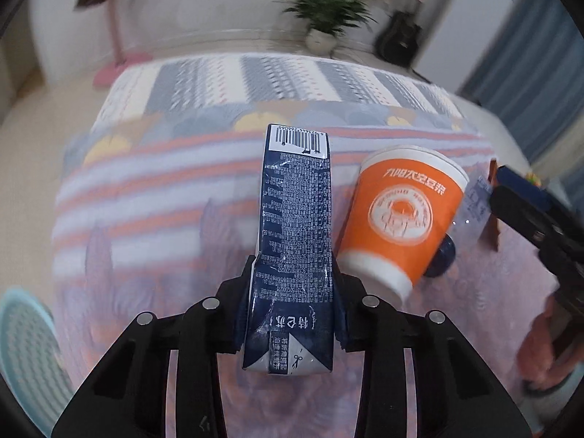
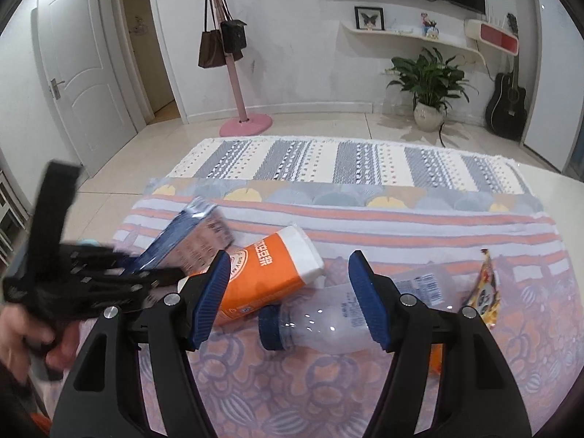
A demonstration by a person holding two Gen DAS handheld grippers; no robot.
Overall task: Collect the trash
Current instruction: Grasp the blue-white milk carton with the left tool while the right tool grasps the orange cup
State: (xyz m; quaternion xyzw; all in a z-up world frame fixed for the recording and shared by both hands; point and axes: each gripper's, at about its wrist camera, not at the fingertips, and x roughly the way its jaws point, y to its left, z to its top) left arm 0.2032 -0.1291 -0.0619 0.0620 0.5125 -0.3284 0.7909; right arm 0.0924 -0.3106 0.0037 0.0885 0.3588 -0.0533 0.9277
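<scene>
Carton (image 1: 294,241) clamped between left claw (image 1: 292,314) pads, lengthwise.

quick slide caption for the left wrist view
Left gripper shut on a dark blue carton, orange paper cup lying beside it on the patterned cloth.

Left gripper (image 1: 292,292) clamped on dark blue carton (image 1: 295,226) — orange paper cup (image 1: 398,215) lying just beside.

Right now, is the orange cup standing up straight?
No, the orange cup lies on its side on the patterned cloth, next to the clear bottle.
</scene>
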